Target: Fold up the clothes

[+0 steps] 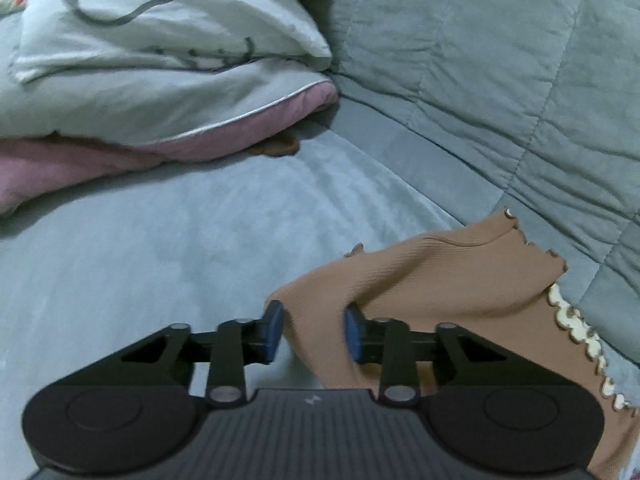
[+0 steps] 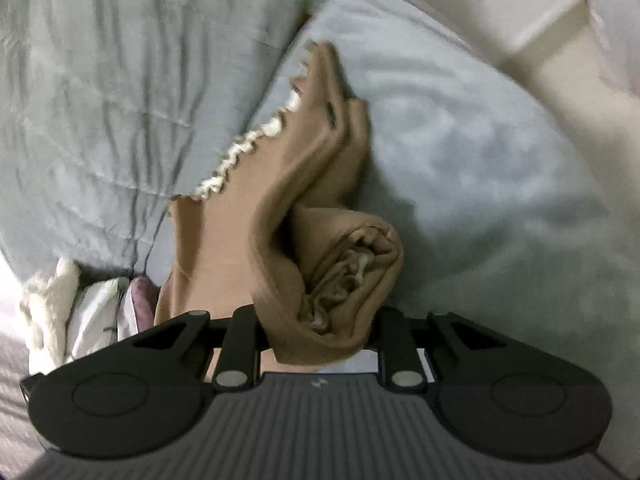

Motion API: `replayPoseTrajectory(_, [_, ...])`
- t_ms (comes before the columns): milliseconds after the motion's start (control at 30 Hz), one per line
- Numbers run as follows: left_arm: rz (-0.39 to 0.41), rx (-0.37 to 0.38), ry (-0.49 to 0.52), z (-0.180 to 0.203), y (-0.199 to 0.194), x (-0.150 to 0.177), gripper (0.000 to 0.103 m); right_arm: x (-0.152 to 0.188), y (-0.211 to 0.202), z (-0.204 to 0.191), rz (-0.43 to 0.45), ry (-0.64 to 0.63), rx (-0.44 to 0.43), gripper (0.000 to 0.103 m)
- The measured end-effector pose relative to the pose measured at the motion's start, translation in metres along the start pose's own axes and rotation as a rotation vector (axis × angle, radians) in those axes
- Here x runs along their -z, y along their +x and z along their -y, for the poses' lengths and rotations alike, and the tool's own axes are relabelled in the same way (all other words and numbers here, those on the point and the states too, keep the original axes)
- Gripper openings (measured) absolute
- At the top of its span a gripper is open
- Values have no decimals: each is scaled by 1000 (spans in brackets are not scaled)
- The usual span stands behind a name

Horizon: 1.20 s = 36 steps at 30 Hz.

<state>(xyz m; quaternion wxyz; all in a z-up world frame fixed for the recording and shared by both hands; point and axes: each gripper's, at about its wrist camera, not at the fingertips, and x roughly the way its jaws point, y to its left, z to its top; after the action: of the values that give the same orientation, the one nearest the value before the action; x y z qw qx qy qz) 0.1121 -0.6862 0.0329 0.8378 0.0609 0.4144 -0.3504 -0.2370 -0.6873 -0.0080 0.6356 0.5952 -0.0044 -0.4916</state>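
A tan ribbed garment (image 1: pixel 440 280) with cream scalloped lace trim lies on the grey bed. In the left wrist view my left gripper (image 1: pixel 314 332) has its blue pads apart, with a fold of the tan cloth running between them; the pads do not pinch it. In the right wrist view the same garment (image 2: pixel 320 240) is bunched into a thick roll that rises from between my right gripper's (image 2: pixel 320 344) fingers, which are hidden under the cloth and closed on it.
A stack of pillows, white-grey over pink (image 1: pixel 160 92), lies at the far left. A quilted grey comforter (image 1: pixel 500 80) covers the right side. The bed sheet (image 2: pixel 480 160) spreads beyond the garment. A white fluffy item (image 2: pixel 44 308) sits at the left.
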Motion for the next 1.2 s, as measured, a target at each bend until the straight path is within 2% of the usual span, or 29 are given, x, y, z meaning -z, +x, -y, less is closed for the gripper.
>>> replayPoseTrajectory(167, [-27, -54, 7, -2, -20, 1, 23, -16, -12, 1, -4, 20, -23, 20])
replayPoseTrajectory(267, [21, -81, 57, 16, -32, 10, 24, -22, -5, 2, -25, 72, 2, 20])
replayPoseTrajectory(300, [39, -73, 71, 19, -33, 11, 25, -24, -7, 6, -29, 81, 15, 20])
replayPoseTrajectory(333, [50, -63, 81, 21, -33, 12, 36, -25, -10, 10, -32, 88, 28, 20])
replayPoseTrajectory(367, [48, -31, 92, 21, -31, 12, 45, -25, -12, 14, -35, 89, 43, 22])
replayPoseTrajectory(400, [51, -29, 76, 17, -30, 11, 44, -26, -13, 18, -38, 89, 58, 30])
replayPoseTrajectory(433, [56, -35, 54, 13, -29, 10, 44, -28, -7, 22, -79, 82, 93, 32])
replayPoseTrajectory(500, [95, -35, 13, 0, -32, 7, 44, -35, -5, 27, -134, 77, 82, 37])
replayPoseTrajectory(533, [120, -32, 35, -3, -35, 5, 44, -49, -4, 27, -184, 50, 64, 40])
replayPoseTrajectory(567, [142, -29, 66, -5, -37, 2, 44, -54, -4, 26, -196, 34, 58, 45])
replayPoseTrajectory(600, [151, -31, 93, -4, -38, 1, 44, -66, -6, 25, -190, -30, 47, 54])
replayPoseTrajectory(667, [184, -15, 216, 7, -38, -1, 44, -93, -10, 22, -174, -167, 23, 66])
replayPoseTrajectory(700, [193, 0, 253, 12, -38, -1, 44, -107, -12, 20, -166, -236, 11, 69])
replayPoseTrajectory(767, [195, 52, 354, 32, -34, -4, 44, -125, -20, 19, -61, -289, 26, 69])
replayPoseTrajectory(833, [172, 97, 437, 53, -23, -7, 44, -157, -36, 17, 277, -374, 59, 70])
replayPoseTrajectory(867, [168, 103, 447, 56, -21, -8, 44, -161, -35, 17, 363, -391, 52, 70])
replayPoseTrajectory(933, [151, 124, 485, 77, -2, -8, 44, -160, -11, 9, 328, -455, 18, 70])
replayPoseTrajectory(1033, [103, 119, 507, 93, 21, -4, 45, -141, 26, -10, 169, -608, -39, 68])
replayPoseTrajectory(1100, [85, 101, 533, 99, 30, -3, 45, -124, 41, -25, 147, -759, -36, 68])
replayPoseTrajectory(1133, [79, 89, 554, 103, 36, -2, 45, -117, 46, -31, 183, -822, -2, 68])
replayPoseTrajectory(1167, [78, 85, 569, 106, 41, -2, 45, -116, 47, -32, 189, -830, 3, 65])
replayPoseTrajectory(1200, [78, 82, 583, 108, 44, -2, 45, -114, 56, -32, 169, -831, 14, 59])
